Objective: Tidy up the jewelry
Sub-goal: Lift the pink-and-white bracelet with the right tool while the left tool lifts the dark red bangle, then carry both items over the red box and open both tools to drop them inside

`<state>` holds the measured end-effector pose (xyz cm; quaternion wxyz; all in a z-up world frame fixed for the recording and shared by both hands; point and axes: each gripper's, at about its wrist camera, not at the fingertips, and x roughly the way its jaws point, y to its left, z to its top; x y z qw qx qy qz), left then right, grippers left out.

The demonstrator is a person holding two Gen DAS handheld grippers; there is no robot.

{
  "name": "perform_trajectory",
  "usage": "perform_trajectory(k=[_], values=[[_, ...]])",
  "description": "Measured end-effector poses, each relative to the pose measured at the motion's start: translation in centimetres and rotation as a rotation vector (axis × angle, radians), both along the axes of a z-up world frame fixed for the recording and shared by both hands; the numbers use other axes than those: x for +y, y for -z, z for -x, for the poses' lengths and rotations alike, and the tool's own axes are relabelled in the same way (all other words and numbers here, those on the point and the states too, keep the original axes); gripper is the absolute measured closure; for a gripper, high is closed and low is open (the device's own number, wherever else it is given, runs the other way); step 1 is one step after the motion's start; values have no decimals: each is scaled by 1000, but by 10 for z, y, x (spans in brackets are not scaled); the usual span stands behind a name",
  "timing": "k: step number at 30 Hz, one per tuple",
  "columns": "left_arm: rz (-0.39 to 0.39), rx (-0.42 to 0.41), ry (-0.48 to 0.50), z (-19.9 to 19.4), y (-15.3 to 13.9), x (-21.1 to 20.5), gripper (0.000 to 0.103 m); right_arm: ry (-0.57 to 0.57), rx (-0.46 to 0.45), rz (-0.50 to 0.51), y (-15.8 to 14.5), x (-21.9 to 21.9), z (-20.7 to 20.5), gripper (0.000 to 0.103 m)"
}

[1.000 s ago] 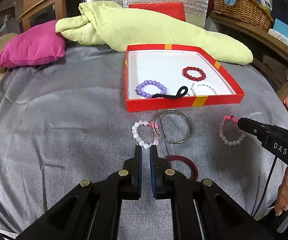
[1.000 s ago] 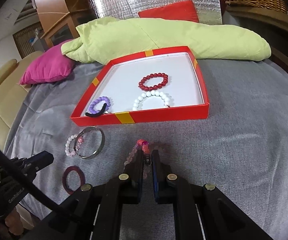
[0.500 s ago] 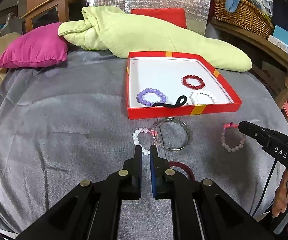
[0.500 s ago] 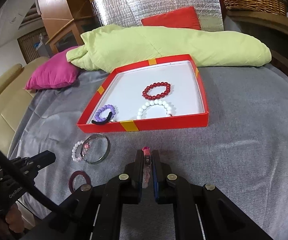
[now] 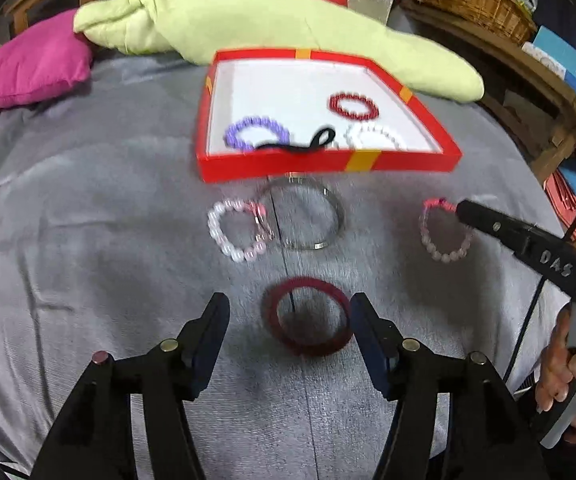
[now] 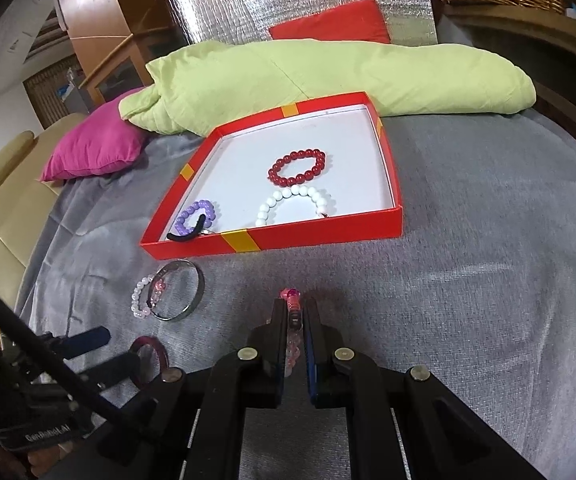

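Left claw (image 5: 289,322): jaws wide and opening, dark red bangle (image 5: 307,316) lying between them on the grey blanket (image 5: 88,240), pads not touching it. Right claw (image 6: 297,316): closed on the pink bead bracelet (image 6: 293,308). Left view alone shows that bracelet's full loop (image 5: 445,230) and a hand on the right grip (image 5: 575,376). Right view alone shows red tray (image 6: 327,236) contents sharply: red, white and purple bead bracelets. Silver bangle (image 5: 301,216) and pale bead bracelet (image 5: 238,230) just before the tray's near wall. Blanket's right side bare.
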<state>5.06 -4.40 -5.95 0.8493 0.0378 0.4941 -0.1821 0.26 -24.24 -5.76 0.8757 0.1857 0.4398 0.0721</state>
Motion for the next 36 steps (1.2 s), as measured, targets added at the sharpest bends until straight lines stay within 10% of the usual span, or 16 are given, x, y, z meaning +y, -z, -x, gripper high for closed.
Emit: perform_trajectory(k=[9, 15, 18, 36], values=[[-46, -2, 60, 11, 11, -12, 32, -3, 20, 2, 3, 1, -1, 94], [-25, -15, 43, 7, 7, -3, 87, -6, 20, 8, 3, 2, -1, 94], [-30, -36, 40, 6, 4, -1, 94, -4, 18, 7, 3, 2, 0, 94], [89, -196, -55, -7, -34, 15, 94, 4, -176, -83, -36, -1, 9, 94]])
